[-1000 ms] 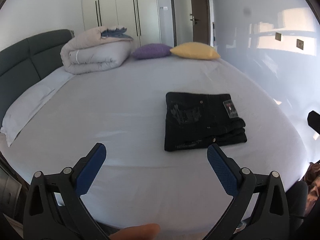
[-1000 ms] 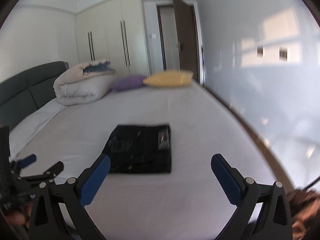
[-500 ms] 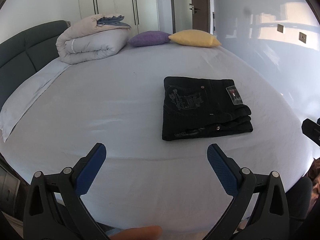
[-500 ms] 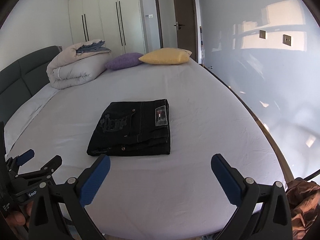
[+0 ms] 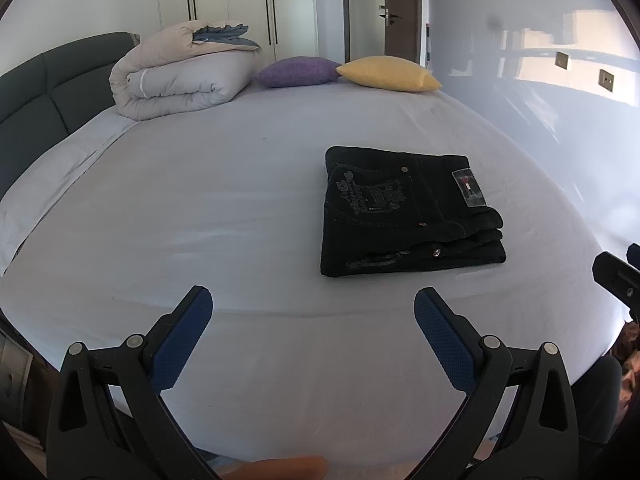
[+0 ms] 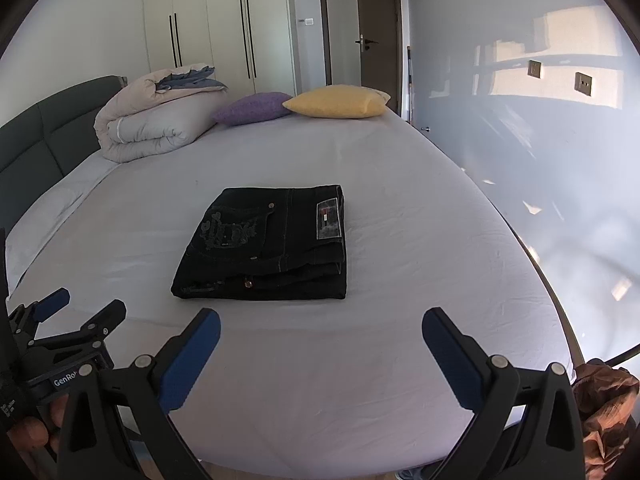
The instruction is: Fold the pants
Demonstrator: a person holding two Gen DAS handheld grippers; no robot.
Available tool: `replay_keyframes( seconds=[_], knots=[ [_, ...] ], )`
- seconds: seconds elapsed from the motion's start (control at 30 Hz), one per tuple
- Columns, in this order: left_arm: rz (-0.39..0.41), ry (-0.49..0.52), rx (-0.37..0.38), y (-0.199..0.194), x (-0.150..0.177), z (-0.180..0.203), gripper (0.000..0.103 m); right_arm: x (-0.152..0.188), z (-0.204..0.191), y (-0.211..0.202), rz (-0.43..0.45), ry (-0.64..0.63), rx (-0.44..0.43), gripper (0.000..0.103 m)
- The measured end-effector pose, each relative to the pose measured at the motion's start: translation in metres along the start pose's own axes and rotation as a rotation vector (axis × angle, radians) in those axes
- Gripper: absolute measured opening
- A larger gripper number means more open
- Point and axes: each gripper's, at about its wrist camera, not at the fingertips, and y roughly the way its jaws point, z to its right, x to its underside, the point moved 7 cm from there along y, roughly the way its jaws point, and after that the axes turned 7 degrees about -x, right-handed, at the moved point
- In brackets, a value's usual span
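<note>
pants: black pants (image 6: pixel 264 244) lie folded in a compact stack mid-bed (image 6: pixel 400 220), waistband patch facing up
left hand-held gripper (image 5: pixel 312 304): released, holds nothing, hovers over the near bed edge
right hand-held gripper (image 6: pixel 320 324): released, holds nothing, short of the stack
step: fold looks done; if tidying, press the loose near-right layers square, don't drag
writing: "GenRo…" readable on the left unit in the right view; patch (image 6: pixel 329 219) text too small to read
</note>
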Motion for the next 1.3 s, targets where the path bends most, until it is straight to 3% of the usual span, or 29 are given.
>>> replay_keyframes(
  seconds=[1.3],
  knots=[
    [-0.012,-0.027,0.017,0.0046,0.0059,0.0000,0.103,0.0091,-0.0091,0.0018,-0.016,0.000,0.001,0.103]
  ],
)
